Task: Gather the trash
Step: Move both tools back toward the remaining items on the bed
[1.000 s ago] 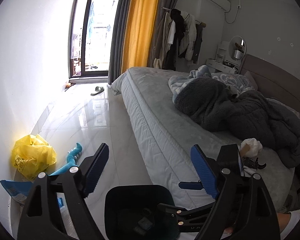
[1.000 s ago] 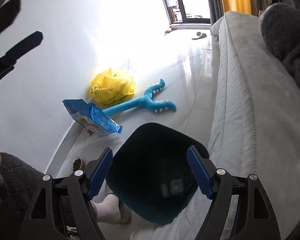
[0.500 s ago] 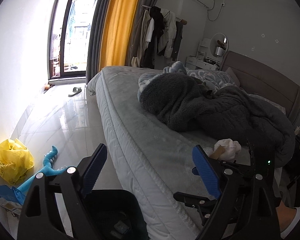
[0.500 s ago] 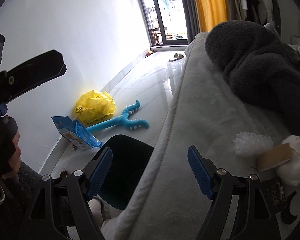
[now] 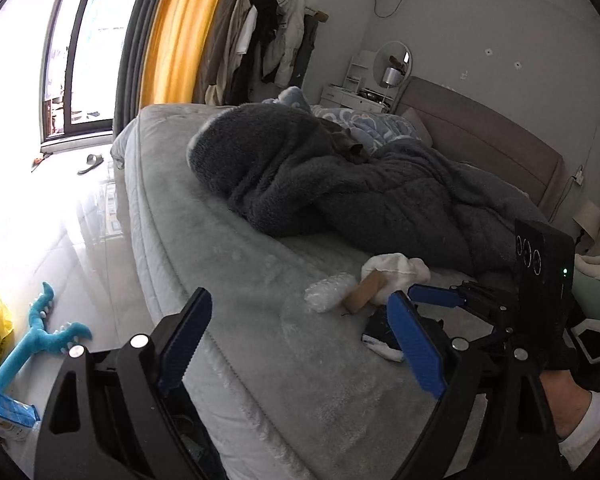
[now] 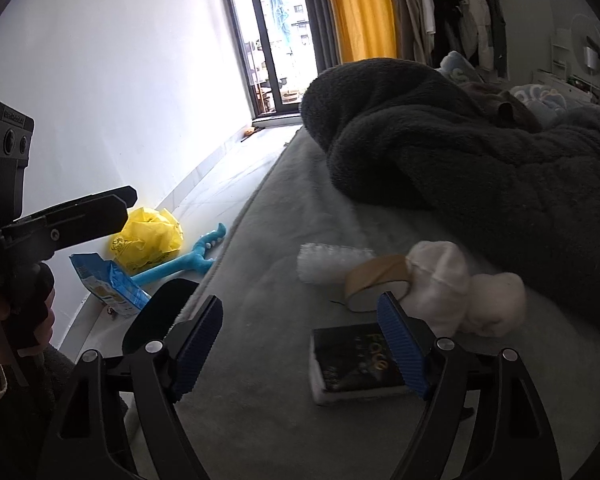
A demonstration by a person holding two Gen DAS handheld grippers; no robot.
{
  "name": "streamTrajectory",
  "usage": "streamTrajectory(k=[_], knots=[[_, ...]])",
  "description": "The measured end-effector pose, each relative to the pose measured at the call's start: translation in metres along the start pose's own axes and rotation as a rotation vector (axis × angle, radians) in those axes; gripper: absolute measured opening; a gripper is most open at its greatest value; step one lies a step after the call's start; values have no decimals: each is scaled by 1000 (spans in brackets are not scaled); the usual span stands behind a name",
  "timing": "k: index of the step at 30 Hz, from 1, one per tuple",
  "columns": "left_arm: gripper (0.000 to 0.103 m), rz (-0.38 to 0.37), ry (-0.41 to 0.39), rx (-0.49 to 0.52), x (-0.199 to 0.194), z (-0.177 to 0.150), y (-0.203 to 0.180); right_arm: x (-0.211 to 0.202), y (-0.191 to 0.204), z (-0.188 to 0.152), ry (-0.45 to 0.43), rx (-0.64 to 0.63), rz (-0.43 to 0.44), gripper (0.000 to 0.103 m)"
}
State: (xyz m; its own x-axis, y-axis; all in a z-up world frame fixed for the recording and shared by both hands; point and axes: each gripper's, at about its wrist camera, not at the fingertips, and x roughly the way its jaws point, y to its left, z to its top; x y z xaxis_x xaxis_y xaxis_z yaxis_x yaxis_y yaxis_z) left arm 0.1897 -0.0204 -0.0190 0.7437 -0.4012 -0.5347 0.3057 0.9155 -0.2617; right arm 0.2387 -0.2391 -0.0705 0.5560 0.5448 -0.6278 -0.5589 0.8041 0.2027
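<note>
Both grippers hover over the bed (image 6: 260, 420), near its floor-side edge. The right gripper (image 6: 300, 344) has its fingers spread wide with nothing between the pads; a black book (image 6: 352, 364) lies on the bed just ahead of its right finger. The left gripper (image 5: 300, 344) also has its fingers spread and grips nothing.

The trash lies in a cluster on the bed beside the dark blanket (image 6: 480, 168): a bubble wrap wad (image 6: 332, 266), a cardboard tube (image 6: 376, 280) touching it, and a white crumpled wad (image 6: 444, 284) against the tube.

On the floor (image 6: 228, 176) by the wall sit a yellow bag (image 6: 148, 240), a blue packet (image 6: 108, 284) and a blue toy (image 6: 184, 262). A black bin (image 6: 156, 316) stands against the bed's edge.
</note>
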Motion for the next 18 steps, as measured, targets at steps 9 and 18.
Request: streamTrajectory(k=[9,18], knots=[[91,-112,71,38,44,-11,-25,-16,-40,-16,29,14,-69,81],[93,-195,137,63,75,-24,-49,-23,-70,-33,71,38,-62,81]])
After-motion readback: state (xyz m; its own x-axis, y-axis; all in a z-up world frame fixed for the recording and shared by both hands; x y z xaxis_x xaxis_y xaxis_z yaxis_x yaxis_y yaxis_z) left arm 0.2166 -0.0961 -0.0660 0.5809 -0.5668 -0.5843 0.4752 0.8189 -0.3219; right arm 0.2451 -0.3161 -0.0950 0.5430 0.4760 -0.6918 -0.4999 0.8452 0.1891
